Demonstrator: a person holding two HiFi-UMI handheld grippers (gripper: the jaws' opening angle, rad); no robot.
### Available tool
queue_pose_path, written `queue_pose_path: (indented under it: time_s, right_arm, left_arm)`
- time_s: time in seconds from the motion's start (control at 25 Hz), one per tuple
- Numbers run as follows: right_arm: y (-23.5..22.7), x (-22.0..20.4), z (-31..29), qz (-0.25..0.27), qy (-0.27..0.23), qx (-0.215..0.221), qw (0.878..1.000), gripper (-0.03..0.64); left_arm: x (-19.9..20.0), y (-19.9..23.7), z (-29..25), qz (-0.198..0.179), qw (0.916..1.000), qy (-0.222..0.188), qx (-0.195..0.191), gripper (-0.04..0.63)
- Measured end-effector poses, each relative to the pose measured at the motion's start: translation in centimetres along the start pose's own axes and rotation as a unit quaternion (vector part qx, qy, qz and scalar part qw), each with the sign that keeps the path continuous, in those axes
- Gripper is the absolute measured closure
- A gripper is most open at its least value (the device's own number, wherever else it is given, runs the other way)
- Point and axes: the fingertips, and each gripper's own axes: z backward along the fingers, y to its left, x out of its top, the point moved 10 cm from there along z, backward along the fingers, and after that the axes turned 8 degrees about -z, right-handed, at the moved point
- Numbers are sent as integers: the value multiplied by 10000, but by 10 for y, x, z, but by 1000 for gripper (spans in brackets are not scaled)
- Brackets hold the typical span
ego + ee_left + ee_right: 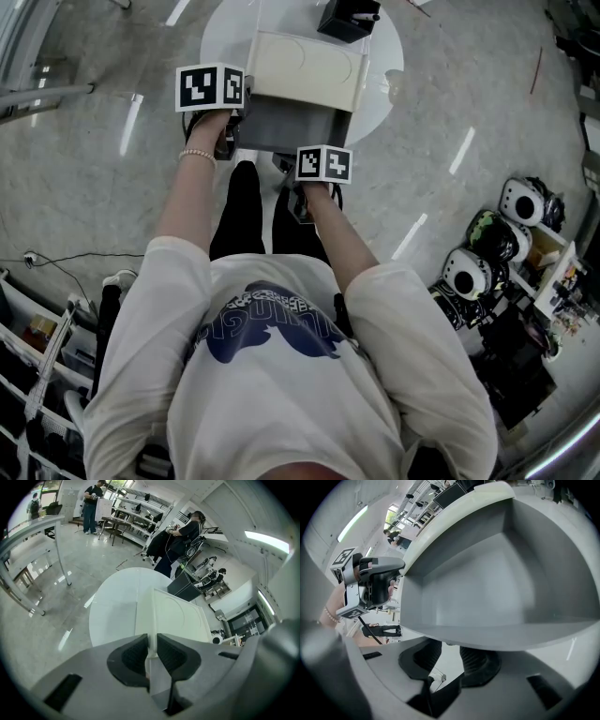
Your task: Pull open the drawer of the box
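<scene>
A white box stands on a round white table, and its grey drawer is slid out toward me. My left gripper is at the box's left side. In the left gripper view that gripper is shut on a thin white edge of the box. My right gripper is at the drawer's front. Seen from the right gripper view, the drawer is hollow and bare inside. The right gripper sits under the front lip with its pads apart, floor showing between them.
A black case stands at the table's far side. Several round helmets lie on the floor at the right, and shelving is at the lower left. People stand by the benches far behind the table.
</scene>
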Motion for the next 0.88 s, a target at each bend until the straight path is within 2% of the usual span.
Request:
queue_pose_path:
  time_s: [0.08,0.12,0.36,0.52,0.72,0.88]
  right_arm:
    - [2,-2,0,-99,11,207,9997,427]
    - [3,-3,1,-156,12,302,9994,400]
    - [-5,-14,14,-388,175,652,9970,379]
    - [-14,-19,42,-673,160,976,9928,360]
    - [-11,-7,104,-645,-671,1352,9864,362]
    - [5,14,166,-221,-1676,1385,9758,365]
  left_arm:
    - [1,-1,0,-11,10000,41,46,528]
    - [1,-2,1,-33,10000,54,73,528]
    - [-2,-2,0,-17,9999,-56,96,528]
    - [-3,-3,0,-38,10000,-34,-47,528]
    - [-11,-6,19,-59,9997,-230,17,522]
    - [-14,-24,59,-198,9968,-747,187,519]
